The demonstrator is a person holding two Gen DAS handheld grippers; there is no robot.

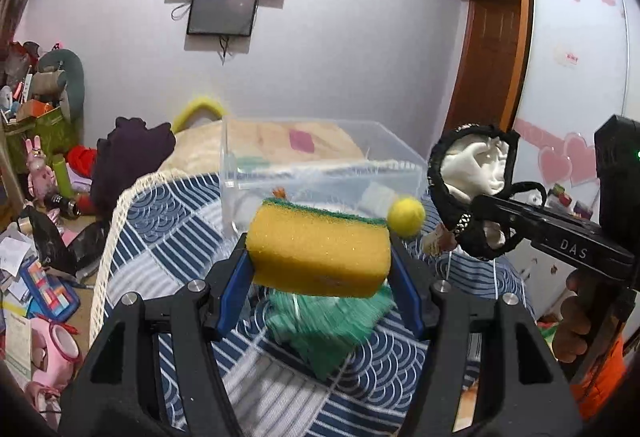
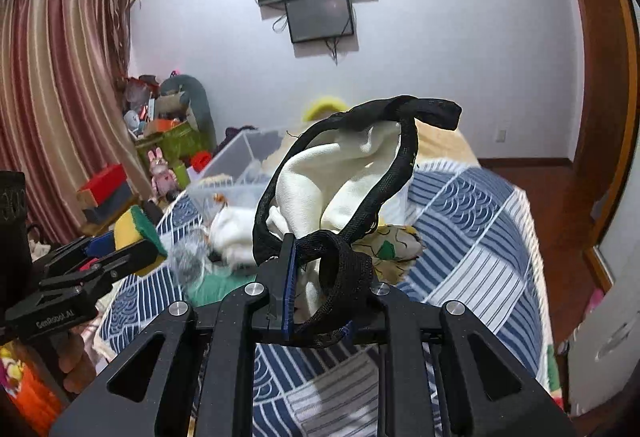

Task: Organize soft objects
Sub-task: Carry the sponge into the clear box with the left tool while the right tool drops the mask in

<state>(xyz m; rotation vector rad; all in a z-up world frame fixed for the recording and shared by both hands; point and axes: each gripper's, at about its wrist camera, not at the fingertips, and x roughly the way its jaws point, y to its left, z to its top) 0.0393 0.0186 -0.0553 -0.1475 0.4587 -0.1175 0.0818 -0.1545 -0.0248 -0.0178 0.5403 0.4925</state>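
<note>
Above the middle of the bed, both grippers hang in the air with loads. The left gripper is clenched across the ends of a yellow sponge with a green scouring face, and the sponge already bulges between the blue pads, held clear of the bedspread and just short of the clear plastic bin that sits toward the far end of the bed. The right gripper is closed on a white cloth with black straps, which stands up in a loose bundle above its fingers; the grip seems to catch mostly a black loop and a fold of white fabric near the bottom. That looks like the weaker hold: if only the strap is pinched, the white part could slide out or the loops could snag on the bin's rim during the drop. The sponge is springy, so a squeeze off its centre might make it pop sideways and land on the bed instead of inside the bin. The two grippers are near each other, and heading for the same bin together risks a bump. A yellow ball, a green cloth and other soft bits lie just beside the bin, and a low pass could drag them along.
</note>
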